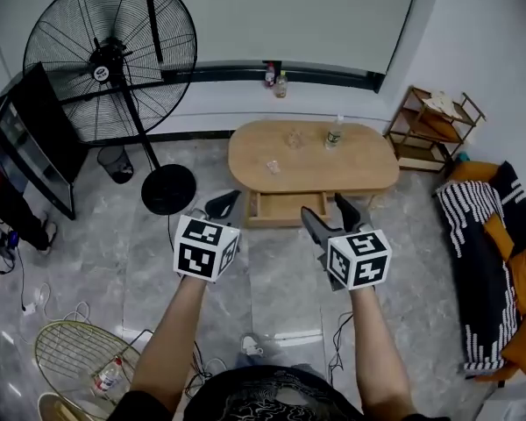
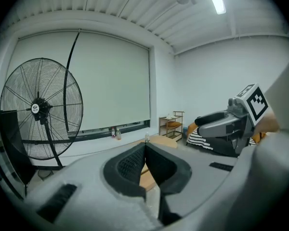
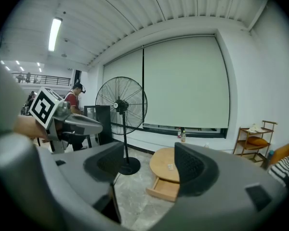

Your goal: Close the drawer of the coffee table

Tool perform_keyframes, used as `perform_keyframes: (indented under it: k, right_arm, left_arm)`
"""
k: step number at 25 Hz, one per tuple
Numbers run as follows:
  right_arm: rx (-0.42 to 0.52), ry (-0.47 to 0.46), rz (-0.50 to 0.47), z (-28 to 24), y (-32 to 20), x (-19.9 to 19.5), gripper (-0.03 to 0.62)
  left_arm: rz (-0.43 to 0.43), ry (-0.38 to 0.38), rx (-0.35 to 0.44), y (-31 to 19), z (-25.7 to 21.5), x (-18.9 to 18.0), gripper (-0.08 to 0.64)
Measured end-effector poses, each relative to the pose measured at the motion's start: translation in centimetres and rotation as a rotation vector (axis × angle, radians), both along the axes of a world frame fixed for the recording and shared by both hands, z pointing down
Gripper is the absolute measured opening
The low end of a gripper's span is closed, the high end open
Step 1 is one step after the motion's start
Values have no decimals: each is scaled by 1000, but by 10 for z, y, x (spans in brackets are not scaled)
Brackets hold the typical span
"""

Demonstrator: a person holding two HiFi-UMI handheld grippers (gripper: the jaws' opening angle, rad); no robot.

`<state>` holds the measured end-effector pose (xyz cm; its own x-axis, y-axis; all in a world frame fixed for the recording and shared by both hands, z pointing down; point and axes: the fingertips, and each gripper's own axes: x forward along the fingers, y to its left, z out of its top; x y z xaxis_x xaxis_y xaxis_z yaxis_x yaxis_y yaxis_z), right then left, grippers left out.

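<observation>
The cubes on both grippers carry only black-and-white square markers, no words. The left gripper (image 1: 221,204) is clenched, its pads pressed together with nothing between them. The right gripper (image 1: 331,217) is released, jaws well apart and empty. Both hang over the grey marbled floor (image 1: 280,279), on the near side of the coffee table (image 1: 368,169), not touching it.

The drawer (image 1: 287,207) stands pulled out of the coffee table's near edge, open and bare inside. The coffee table is an oval of light wood. On its top stand a clear bottle (image 1: 334,132) with a label too small to read, a glass (image 1: 293,139) and a small clear thing nearer the drawer.

Left of the coffee table stands a big black fan (image 1: 114,60) on a round base. Its hub bears a white disc whose print cannot be read. A black bin (image 1: 116,162) sits by it. Right of the coffee table are a wooden shelf (image 1: 434,125) and a striped blanket (image 1: 473,235) on orange cushions. Beyond the coffee table, two bottles (image 1: 274,77) stand on the sill under a pale blind.
</observation>
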<state>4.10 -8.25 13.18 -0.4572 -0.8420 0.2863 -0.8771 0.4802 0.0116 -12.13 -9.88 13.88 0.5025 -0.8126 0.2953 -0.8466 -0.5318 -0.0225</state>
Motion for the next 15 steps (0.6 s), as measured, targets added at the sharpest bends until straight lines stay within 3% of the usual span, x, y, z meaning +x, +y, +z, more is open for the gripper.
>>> perform_keyframes:
  k: [15]
  right_arm:
    - [21, -3, 2, 1, -54, -2, 324]
  left_arm:
    - [2, -11, 12, -49, 4, -4, 5]
